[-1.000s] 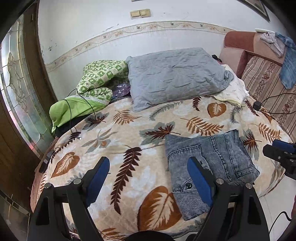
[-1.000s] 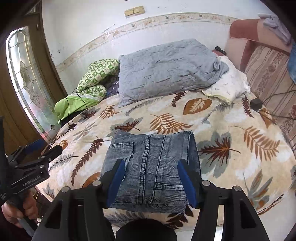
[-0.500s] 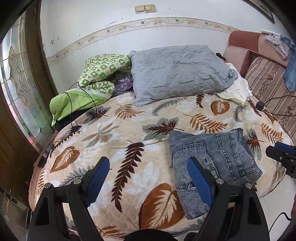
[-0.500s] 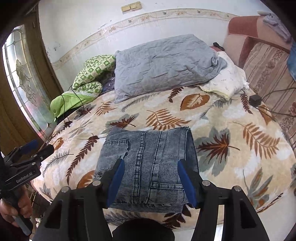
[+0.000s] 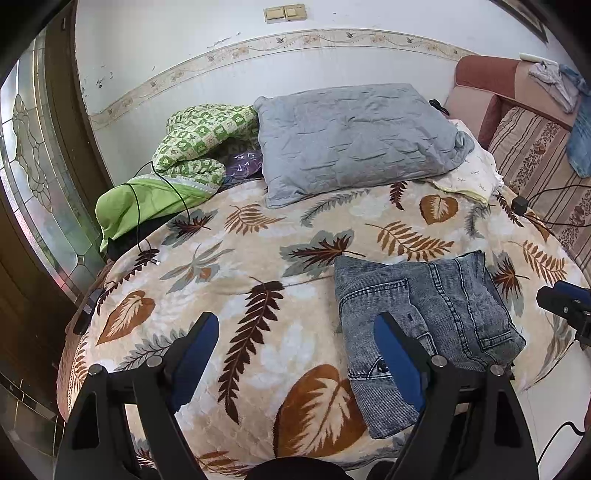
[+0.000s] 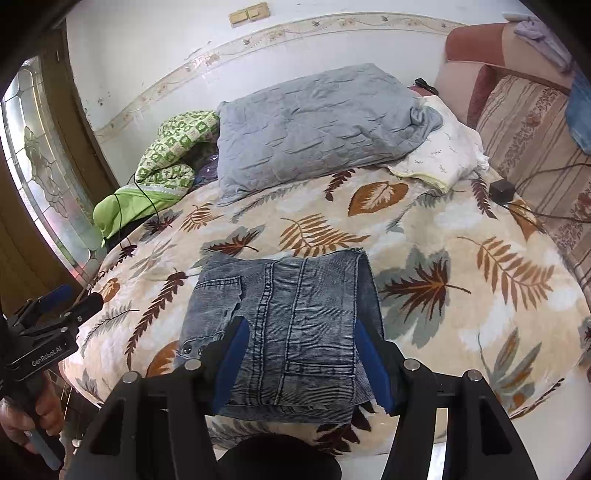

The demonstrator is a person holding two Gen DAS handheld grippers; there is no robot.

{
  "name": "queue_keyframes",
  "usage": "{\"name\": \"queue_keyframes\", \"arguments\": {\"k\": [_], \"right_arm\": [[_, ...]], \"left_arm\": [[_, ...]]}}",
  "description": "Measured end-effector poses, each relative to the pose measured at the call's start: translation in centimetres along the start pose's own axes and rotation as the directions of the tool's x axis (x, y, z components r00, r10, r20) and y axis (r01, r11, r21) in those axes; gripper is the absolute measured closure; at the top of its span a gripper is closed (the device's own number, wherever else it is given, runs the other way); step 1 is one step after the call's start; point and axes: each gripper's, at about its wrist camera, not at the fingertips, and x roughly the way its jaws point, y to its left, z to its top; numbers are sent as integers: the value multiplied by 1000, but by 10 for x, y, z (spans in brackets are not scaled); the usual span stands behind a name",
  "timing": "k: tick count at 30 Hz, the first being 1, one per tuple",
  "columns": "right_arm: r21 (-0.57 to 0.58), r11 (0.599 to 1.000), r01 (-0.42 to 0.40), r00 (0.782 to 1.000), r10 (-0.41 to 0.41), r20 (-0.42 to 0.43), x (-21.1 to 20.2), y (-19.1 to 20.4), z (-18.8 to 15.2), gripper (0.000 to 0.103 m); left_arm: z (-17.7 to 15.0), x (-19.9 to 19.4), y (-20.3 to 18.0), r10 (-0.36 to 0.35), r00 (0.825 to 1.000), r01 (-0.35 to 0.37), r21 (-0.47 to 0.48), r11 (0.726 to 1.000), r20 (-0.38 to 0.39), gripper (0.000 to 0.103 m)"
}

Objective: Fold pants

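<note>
This is a bedroom in a lived-in home. A bed (image 5: pixel 258 280) covered by a plush leaf-patterned blanket (image 5: pixel 406 236) fills most of both views, with a grey pillow (image 5: pixel 351 136) and a rumpled green checked quilt (image 5: pixel 199 144) piled at its head. A striped upholstered sofa (image 5: pixel 532 155) with clothes draped over its back stands beside the bed. The white wall carries a floral border strip (image 5: pixel 332 40) and light switches (image 5: pixel 285 13), and a wooden door with leaded glass (image 5: pixel 33 166) stands at the left.
</note>
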Motion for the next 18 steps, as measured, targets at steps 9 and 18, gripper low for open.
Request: {"name": "queue_keyframes", "arguments": {"k": [9,18], "right_arm": [[46,999,1,1000,0,-20,6,-16,-4,40],[47,999,-1,1000,2,-29,10,-17,-6,40]], "left_arm": [[-1,6,-6,1,1000,-1,21,1000,-14,17],[-5,14,-11,-11,999,12,37,999,-44,17]]}}
